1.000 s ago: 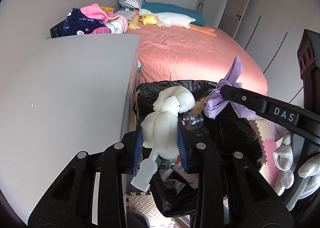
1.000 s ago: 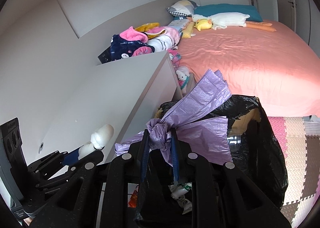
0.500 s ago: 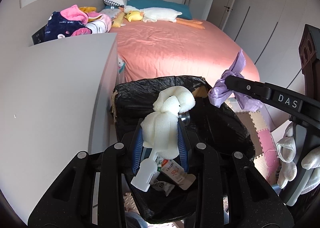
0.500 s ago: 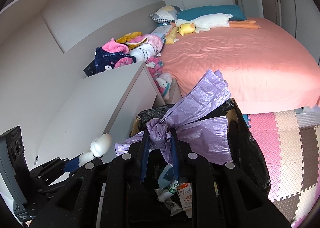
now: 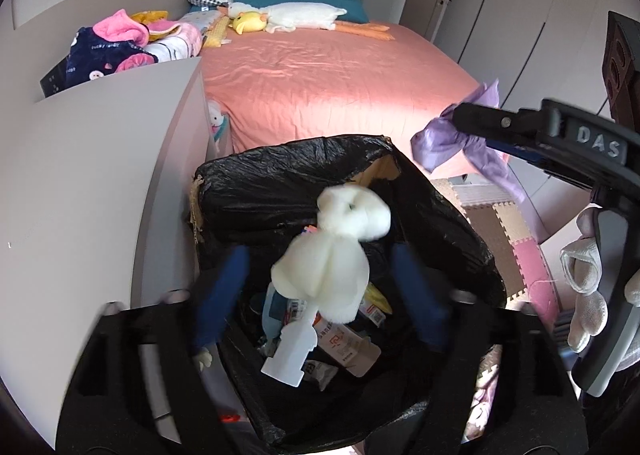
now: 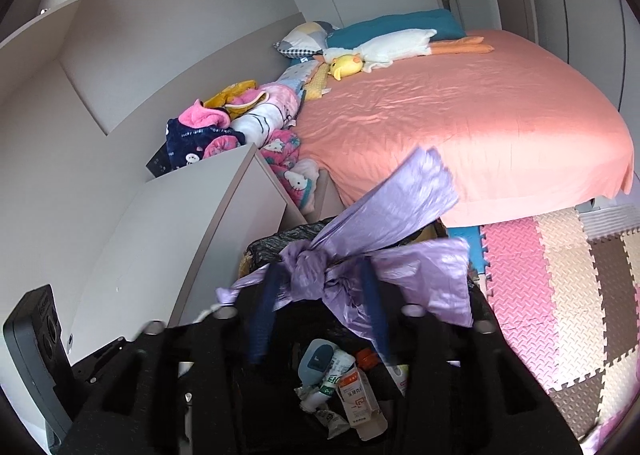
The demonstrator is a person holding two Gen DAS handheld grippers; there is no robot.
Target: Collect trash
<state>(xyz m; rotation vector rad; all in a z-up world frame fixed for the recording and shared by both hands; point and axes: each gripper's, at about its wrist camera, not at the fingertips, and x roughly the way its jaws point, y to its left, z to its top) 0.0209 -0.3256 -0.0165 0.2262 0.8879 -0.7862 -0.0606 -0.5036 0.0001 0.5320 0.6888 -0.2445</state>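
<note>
Both tools are opening over the black-lined trash bin (image 5: 280,175). Left tool (image 5: 320,287) jaws are spreading wide, white foam wad (image 5: 332,255) loose between them. Right tool (image 6: 320,307) is releasing the knotted purple plastic bag (image 6: 320,271), pads clear of it.

Your left gripper (image 5: 320,287) hangs over the lined bin (image 5: 280,171), its jaws opening, with the foam wad (image 5: 332,255) loose between them above the cartons (image 5: 348,343) inside. To its right your right gripper (image 6: 320,295) opens around the knotted bag (image 6: 320,275) over the bin's far rim. The cabinet (image 5: 80,175) stands left of the bin, the bed (image 5: 320,87) behind it, the floor mats (image 6: 560,295) to its right
</note>
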